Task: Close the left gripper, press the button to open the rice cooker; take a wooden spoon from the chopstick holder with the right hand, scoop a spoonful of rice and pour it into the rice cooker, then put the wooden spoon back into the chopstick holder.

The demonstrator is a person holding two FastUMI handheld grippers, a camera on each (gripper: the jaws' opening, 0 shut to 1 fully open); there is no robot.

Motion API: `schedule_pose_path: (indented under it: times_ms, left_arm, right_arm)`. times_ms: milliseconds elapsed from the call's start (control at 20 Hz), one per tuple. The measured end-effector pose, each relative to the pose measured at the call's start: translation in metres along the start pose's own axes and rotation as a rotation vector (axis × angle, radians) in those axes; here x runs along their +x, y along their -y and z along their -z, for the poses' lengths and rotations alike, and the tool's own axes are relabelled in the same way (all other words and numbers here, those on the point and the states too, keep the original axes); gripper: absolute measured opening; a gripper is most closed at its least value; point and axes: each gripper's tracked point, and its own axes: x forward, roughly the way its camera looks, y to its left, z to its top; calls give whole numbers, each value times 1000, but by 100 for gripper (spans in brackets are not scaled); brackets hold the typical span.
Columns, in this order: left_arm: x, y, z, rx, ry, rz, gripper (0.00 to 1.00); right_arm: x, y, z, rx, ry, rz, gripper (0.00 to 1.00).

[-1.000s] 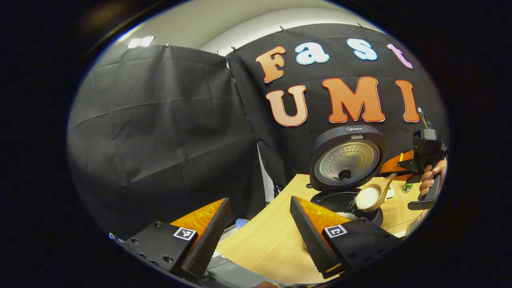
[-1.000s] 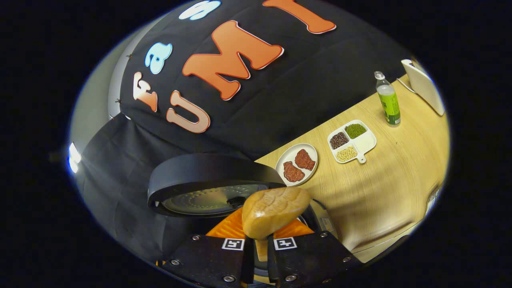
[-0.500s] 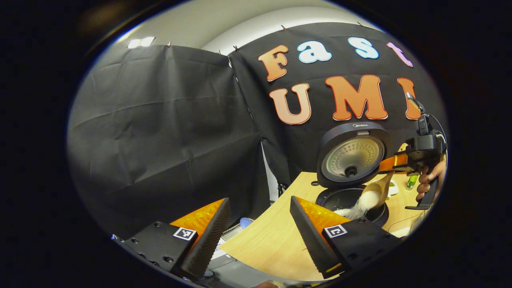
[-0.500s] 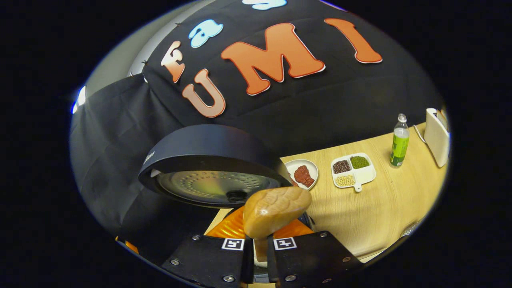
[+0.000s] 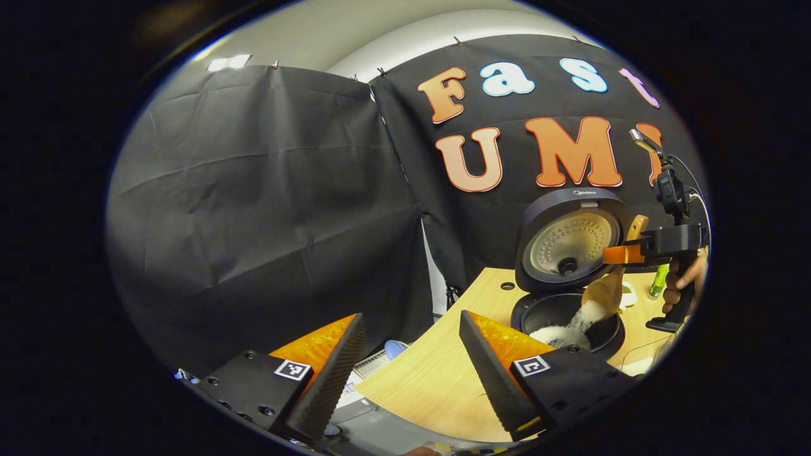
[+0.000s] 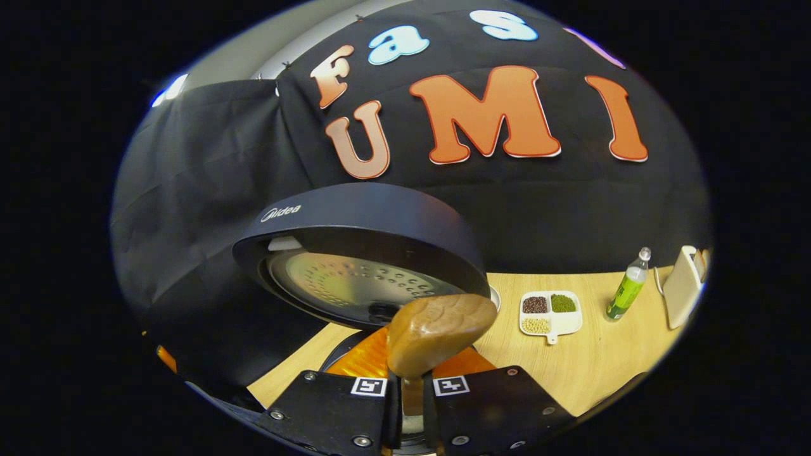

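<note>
Now steeper: wooden spoon | more rice in rice cooker

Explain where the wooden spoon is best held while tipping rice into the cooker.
By the handle. The right gripper clamps the wooden spoon there from the side, leaving the bowl free to tilt down over the rice cooker.

- rice cooker: dark body, silvery dotted inner lid
- rice: white
- wooden spoon: light brown, grained
- table: pale wood grain
- bottle: green
- divided dish: white, with dark, green and beige fillings
</note>
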Motion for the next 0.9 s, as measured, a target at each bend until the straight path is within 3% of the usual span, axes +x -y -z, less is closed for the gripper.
schedule_pose_path:
  times_ms: [50,100,150,200,250,300,350,400,450,500,550,600,700,750,800,850,900]
  left_arm:
    - [-1,-2,0,-1,-1,-2,93]
    - [1,-2,2,-2,-4,-5,100]
    - [2,-3,4,-3,-8,-6,93]
    - [3,-4,4,-4,-10,-9,93]
    - [3,-5,5,-4,-10,-10,100]
    - [2,-7,6,-4,-10,-12,93]
    - [3,-7,5,-5,-10,-13,93]
    - [2,-8,6,-8,-8,-11,100]
    - [3,-9,4,-9,-6,-13,100]
    - [5,-9,3,-7,-7,-16,93]
    - [5,-9,5,-7,-9,-17,100]
    - [7,-8,6,-6,-11,-18,93]
    - [8,-7,4,-5,-11,-15,93]
    - [7,-5,2,-5,-8,-13,93]
    - [8,-3,0,-3,-4,-10,100]
    - [7,-2,-1,-2,1,-10,100]
    - [7,1,0,-1,4,-5,93]
  right_arm:
    - [-1,-5,-2,-38,10,-5,12]
    - [-1,-10,-2,-76,18,-14,13]
    - [-1,-15,-2,-111,27,-22,12]
    - [0,-20,-3,-148,34,-33,12]
    - [-2,-24,-3,-184,42,-43,12]
    - [-3,-29,-2,-227,49,-55,12]
    - [-5,-34,-3,-275,58,-68,12]
    - [-8,-39,-4,-325,75,-83,12]
    - [-8,-44,-6,-371,93,-101,12]
    - [-9,-48,-8,-410,108,-116,12]
    - [-12,-54,-8,-445,121,-132,12]
    - [-13,-57,-10,-475,133,-142,12]
    - [-19,-58,-13,-536,151,-153,12]
    - [-23,-60,-14,-558,171,-159,12]
    - [-27,-62,-17,-567,191,-170,13]
    - [-33,-64,-19,-555,197,-189,13]
    - [-37,-61,-19,-522,194,-207,12]
